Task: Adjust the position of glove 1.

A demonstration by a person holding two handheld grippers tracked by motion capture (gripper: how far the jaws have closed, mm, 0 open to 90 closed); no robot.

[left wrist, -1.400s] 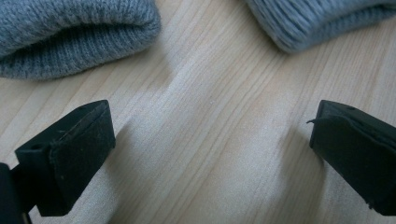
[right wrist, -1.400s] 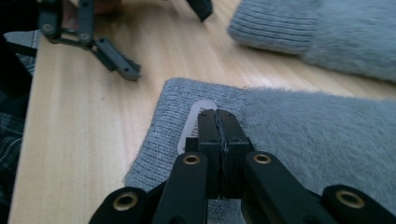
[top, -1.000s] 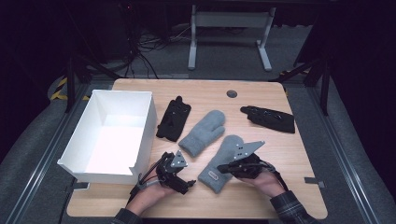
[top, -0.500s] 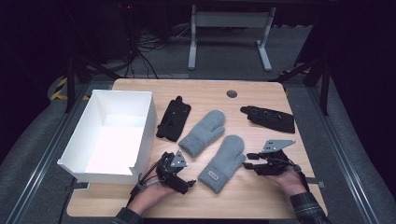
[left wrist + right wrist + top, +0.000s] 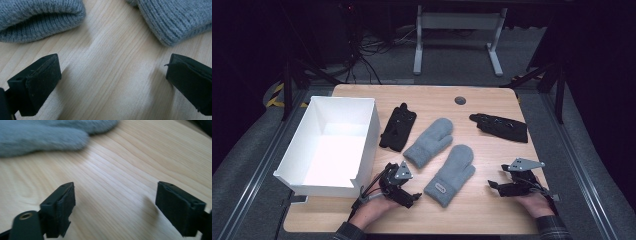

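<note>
Wooden table (image 5: 492, 220), two grey mittens (image 5: 451, 175) lying mid-board. Right gripper (image 5: 496, 186) just beside the nearer mitten, jaws just been opening, nothing between. Left gripper (image 5: 411, 198) spread wide too, empty.

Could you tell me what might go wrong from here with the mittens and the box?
The near mitten lies close against the far mitten, so a grab could drag both. The right gripper, its jaws just opened and empty, sits well off from the near mitten. The box wall stands high; a low-carried mitten could catch on it.

Box (image 5: 332, 145) left, mittens (image 5: 451, 175) between grippers
</note>
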